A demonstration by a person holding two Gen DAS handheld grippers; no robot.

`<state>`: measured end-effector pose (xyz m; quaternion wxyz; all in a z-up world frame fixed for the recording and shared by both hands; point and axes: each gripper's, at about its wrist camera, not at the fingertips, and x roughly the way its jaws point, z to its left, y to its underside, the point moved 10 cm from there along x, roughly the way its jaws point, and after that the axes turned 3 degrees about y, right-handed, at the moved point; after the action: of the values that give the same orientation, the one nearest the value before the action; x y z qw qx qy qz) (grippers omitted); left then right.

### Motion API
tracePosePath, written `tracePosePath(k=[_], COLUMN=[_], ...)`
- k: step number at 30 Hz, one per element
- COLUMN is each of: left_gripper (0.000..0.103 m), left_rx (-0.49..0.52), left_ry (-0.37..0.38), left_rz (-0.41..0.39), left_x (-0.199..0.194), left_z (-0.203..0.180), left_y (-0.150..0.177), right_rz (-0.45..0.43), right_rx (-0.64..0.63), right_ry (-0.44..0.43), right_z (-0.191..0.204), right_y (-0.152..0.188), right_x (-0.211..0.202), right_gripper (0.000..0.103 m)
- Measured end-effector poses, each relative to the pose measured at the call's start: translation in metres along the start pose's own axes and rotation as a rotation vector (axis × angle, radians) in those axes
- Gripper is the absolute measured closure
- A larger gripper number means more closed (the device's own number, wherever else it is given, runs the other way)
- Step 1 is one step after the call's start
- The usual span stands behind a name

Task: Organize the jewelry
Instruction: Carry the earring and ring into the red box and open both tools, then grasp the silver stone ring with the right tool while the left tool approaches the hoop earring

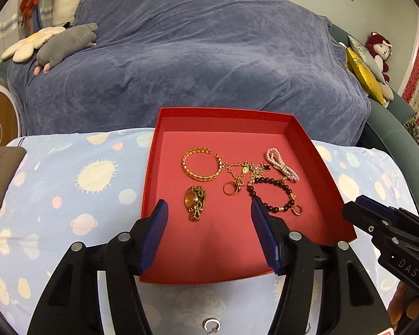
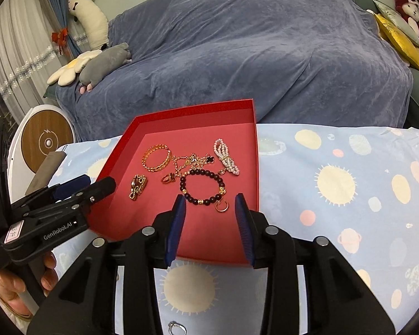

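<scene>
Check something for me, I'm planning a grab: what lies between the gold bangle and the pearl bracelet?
The tangled gold chain necklace lies between the gold bangle and the pearl bracelet, clearest in the left wrist view.

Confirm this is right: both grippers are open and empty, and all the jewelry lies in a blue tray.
Wrong only on colour: the tray is red, as the left wrist view shows. The left gripper and right gripper are open and empty, and the jewelry lies in it.

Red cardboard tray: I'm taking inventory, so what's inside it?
Inside the red cardboard tray: gold cuff bangle, tangled gold chain, pearl bracelet, dark bead bracelet, gold ring, ornate watch, small hoop earring. The tangle may hide more.
</scene>
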<state>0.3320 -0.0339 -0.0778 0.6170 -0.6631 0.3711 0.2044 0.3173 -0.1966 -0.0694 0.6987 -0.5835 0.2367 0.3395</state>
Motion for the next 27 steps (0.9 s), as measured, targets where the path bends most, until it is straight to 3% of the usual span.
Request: tracePosePath(k=[6, 15, 27], left_gripper=[0.044, 0.044, 0.037], left_rx=[-0.044, -0.082, 0.003], left_ry=[-0.043, -0.092, -0.084], left_rz=[0.006, 0.059, 0.098], left_x=[-0.029, -0.062, -0.049], left_z=[0.016, 0.032, 0.012], left_y=[0.026, 0.096, 0.112], right_rz=[0.034, 0.080, 0.183], right_rx=[0.010, -0.003, -0.095], right_ry=[-0.028, -0.044, -0.024], right_z=[0.008, 0.020, 0.027], right_y=[0.037, 0.103, 0.143], right_x=[-0.025, -0.048, -0.014], right_gripper=[0.068, 0.064, 0.064])
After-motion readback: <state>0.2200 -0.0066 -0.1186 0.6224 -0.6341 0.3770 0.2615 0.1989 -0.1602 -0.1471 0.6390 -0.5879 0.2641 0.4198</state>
